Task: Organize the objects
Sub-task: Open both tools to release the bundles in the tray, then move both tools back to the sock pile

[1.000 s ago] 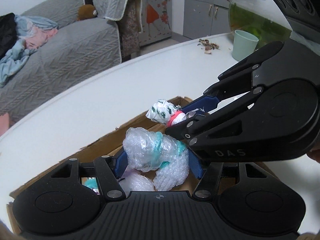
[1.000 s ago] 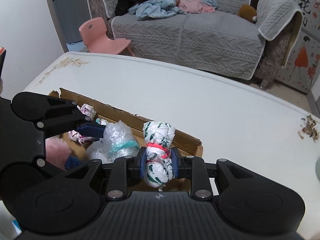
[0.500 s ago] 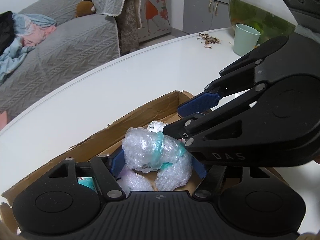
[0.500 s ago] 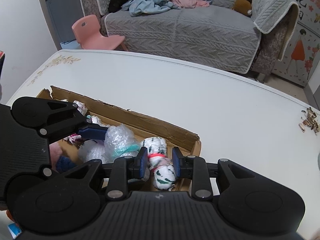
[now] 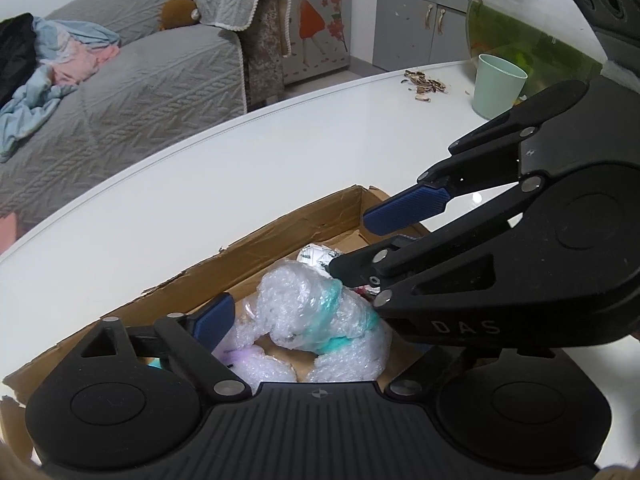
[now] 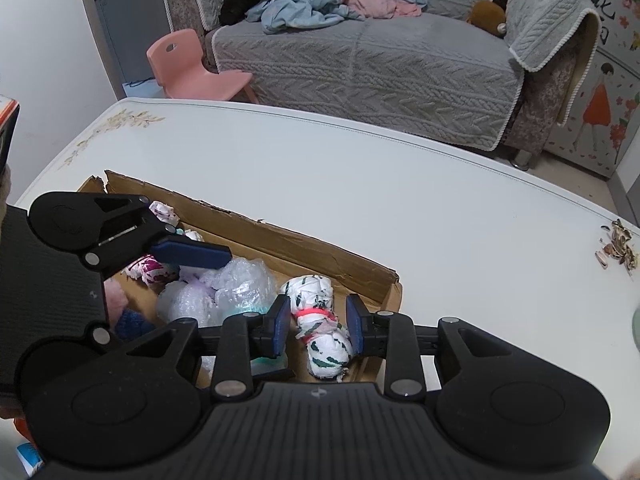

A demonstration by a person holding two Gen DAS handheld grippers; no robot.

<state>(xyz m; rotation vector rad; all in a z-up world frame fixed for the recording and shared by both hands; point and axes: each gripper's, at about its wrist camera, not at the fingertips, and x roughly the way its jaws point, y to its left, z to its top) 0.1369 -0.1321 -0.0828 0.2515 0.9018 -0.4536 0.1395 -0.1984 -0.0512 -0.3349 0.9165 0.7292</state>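
Observation:
A shallow cardboard box (image 6: 304, 250) lies on the white table (image 6: 400, 200) and holds several wrapped bundles. A white bundle with green marks and a pink band (image 6: 320, 320) lies in the box's right end, between the spread fingers of my right gripper (image 6: 318, 326), which is open and not touching it. A bubble-wrap bundle with a teal band (image 5: 316, 312) lies in the box in front of my left gripper (image 5: 296, 320), which is open; its right finger is hidden behind the right gripper's body. The box also shows in the left wrist view (image 5: 280, 232).
A mint green cup (image 5: 498, 86) and a glass fish bowl (image 5: 532, 28) stand at the table's far end, with seed shells (image 5: 424, 84) beside them. Other bundles (image 6: 154, 270) fill the box's left part. A grey sofa (image 6: 380, 56) and a pink chair (image 6: 188, 68) stand beyond the table.
My right gripper lowered the white and green bundle into the box and opened, letting it go. My left gripper opened and released the bubble-wrap bundle, which now rests in the box.

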